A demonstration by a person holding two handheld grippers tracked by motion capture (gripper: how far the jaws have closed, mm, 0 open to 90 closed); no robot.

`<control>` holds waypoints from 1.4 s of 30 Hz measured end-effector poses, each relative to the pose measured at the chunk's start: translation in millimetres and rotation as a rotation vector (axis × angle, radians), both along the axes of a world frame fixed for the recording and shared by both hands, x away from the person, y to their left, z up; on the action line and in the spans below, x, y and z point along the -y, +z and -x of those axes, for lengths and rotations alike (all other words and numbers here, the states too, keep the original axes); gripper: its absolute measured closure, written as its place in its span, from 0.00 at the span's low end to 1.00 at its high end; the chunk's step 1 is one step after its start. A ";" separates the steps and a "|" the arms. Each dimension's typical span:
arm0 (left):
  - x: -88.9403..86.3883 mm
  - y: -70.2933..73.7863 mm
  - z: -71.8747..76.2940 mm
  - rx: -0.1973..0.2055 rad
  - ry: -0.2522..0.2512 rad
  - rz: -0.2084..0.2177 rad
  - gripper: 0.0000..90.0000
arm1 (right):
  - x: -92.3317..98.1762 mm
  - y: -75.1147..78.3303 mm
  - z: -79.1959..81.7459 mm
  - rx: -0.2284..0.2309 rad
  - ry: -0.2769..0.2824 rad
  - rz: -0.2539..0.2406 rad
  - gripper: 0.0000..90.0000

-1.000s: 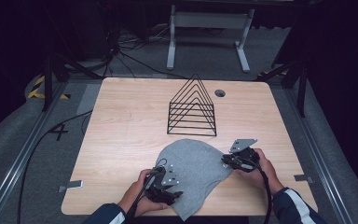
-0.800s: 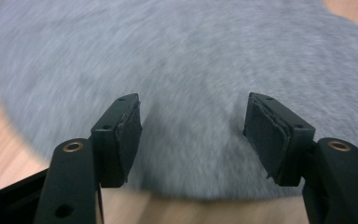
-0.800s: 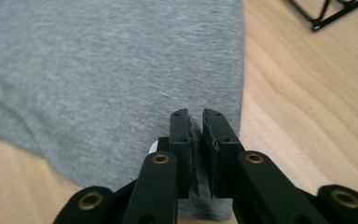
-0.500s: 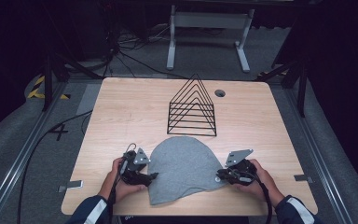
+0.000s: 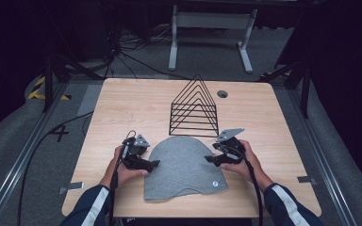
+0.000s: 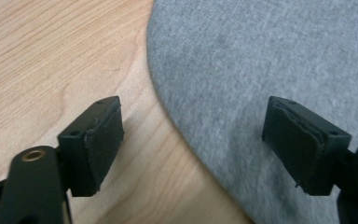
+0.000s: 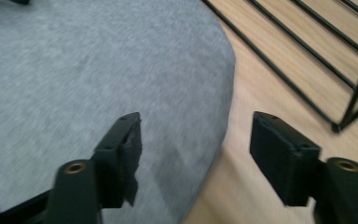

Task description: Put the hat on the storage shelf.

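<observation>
A: Tabletop: grey beanie lies flat at the middle of the near edge, crown toward the black wire rack just behind it.

B: Left gripper at its left rim, right gripper at its right rim. Both pairs of jaws have just been opening; they straddle the cloth's edge, pressing nothing.

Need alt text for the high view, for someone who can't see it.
A grey beanie lies flat on the wooden table, with the left claw and right claw open at its two sides. A black wire rack stands just behind it.
</observation>
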State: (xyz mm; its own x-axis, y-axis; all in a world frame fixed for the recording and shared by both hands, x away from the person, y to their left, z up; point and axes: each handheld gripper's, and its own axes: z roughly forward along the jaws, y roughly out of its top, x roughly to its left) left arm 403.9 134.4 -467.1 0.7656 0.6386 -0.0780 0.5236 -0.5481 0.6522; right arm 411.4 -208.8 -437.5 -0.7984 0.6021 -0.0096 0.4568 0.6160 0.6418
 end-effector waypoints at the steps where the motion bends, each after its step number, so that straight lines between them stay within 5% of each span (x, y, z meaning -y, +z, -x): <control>1: 0.4 0.3 -1.1 -0.003 -0.007 0.000 0.22 | -2.6 -1.0 -4.0 0.002 0.002 0.002 0.37; 7: 7.7 -1.5 2.0 0.024 -0.013 -0.039 0.17 | -16.4 -6.5 -18.7 -0.021 0.021 -0.011 0.30; 14: 8.9 -0.9 2.2 0.027 -0.034 -0.048 0.19 | -30.7 -18.6 -17.1 -0.022 0.030 0.047 0.22; 20: 12.8 1.2 2.4 0.032 -0.053 -0.040 0.30 | -32.4 -15.6 -12.8 -0.023 0.052 0.038 0.44; 33: 12.4 3.7 4.1 0.016 -0.108 -0.001 0.80 | -31.9 -14.0 -4.4 -0.067 0.103 -0.007 0.91; 36: 14.5 4.1 5.7 0.022 -0.122 -0.008 0.90 | -30.6 -13.9 -2.8 -0.068 0.119 -0.008 0.93; 42: 12.9 8.8 6.3 0.042 -0.125 -0.015 0.93 | -25.5 -9.0 0.5 -0.046 0.123 -0.007 0.94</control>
State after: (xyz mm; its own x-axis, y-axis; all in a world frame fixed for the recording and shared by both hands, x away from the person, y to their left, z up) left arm 397.6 121.5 -458.3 0.8416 0.5390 -0.0357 0.4234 -0.6171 0.6633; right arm 411.0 -183.3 -446.5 -0.8657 0.4994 0.0330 0.4074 0.6647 0.6263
